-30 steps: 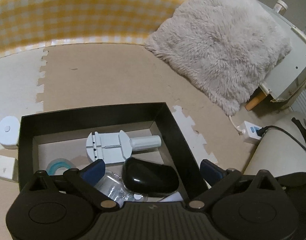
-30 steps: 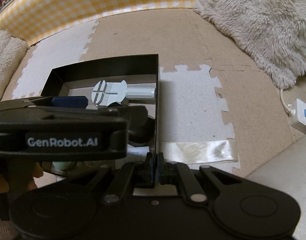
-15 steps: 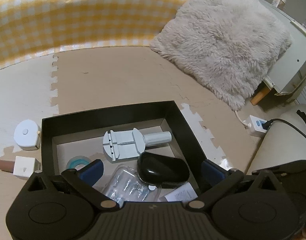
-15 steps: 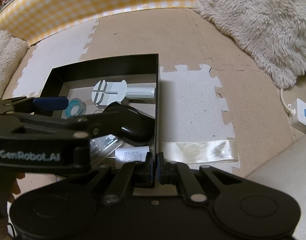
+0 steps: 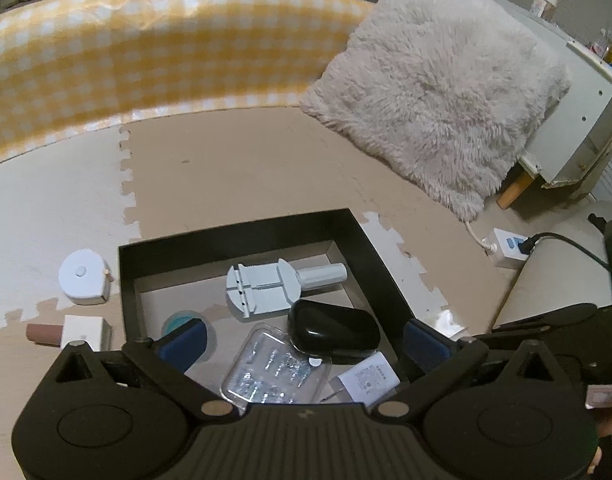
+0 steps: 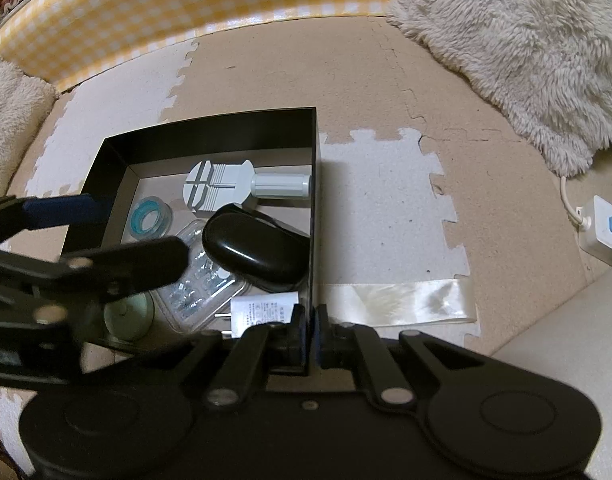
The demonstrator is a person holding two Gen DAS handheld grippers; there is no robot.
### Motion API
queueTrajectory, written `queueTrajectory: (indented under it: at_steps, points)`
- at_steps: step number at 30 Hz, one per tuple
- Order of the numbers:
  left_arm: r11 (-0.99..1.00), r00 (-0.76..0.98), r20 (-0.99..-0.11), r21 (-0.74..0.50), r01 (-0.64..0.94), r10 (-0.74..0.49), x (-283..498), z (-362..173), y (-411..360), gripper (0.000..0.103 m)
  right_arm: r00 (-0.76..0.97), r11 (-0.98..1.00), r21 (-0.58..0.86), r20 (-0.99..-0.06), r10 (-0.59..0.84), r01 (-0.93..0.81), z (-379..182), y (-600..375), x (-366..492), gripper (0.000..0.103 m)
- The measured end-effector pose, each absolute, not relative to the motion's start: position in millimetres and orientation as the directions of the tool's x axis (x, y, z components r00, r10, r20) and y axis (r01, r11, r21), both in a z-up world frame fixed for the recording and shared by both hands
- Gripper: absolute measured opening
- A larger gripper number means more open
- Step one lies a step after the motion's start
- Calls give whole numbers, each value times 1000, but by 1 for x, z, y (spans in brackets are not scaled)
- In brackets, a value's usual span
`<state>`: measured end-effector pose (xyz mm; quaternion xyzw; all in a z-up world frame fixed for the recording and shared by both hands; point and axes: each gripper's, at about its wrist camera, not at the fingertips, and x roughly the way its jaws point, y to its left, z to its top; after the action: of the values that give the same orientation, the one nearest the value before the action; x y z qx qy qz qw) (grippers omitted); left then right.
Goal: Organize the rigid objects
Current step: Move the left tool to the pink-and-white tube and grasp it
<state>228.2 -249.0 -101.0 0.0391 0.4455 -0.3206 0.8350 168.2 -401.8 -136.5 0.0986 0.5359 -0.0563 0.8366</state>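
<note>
A black open box [image 5: 233, 226] sits on the foam floor mat. Inside lie a pale grey watch tool [image 5: 265, 284], a glossy black case [image 5: 334, 334], a clear blister pack [image 5: 273, 372], a white plug adapter [image 5: 366, 382] and a teal tape roll [image 5: 179, 320]. My left gripper [image 5: 303, 340] hovers open above the box's near side, holding nothing. My right gripper [image 6: 310, 320] is shut on the box's right wall [image 6: 313, 200] near its front corner. In the right wrist view the left gripper [image 6: 117, 232] reaches in from the left.
Left of the box stand a white round device [image 5: 81, 278] and a white cube [image 5: 83, 330] with a brown cylinder [image 5: 41, 333]. A fluffy cushion [image 5: 438, 108], a power strip [image 5: 510, 246] and a yellow checked bumper [image 5: 145, 52] ring the mat. Shiny tape [image 6: 398, 302] lies right of the box.
My left gripper has risen and drawn back toward the left, so more of the box's contents show. The right gripper and the box have not moved.
</note>
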Motion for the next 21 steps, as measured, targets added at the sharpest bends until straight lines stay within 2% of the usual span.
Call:
queueTrajectory:
  at_steps: [13, 21]
  points:
    - [802, 478, -723, -175, 572, -499, 223, -66, -208, 103, 419, 974, 105, -908, 12, 200, -136, -402, 168, 5]
    - [849, 562, -689, -153, 505, -458, 240, -55, -171, 103, 419, 974, 104, -908, 11, 199, -136, -402, 168, 5]
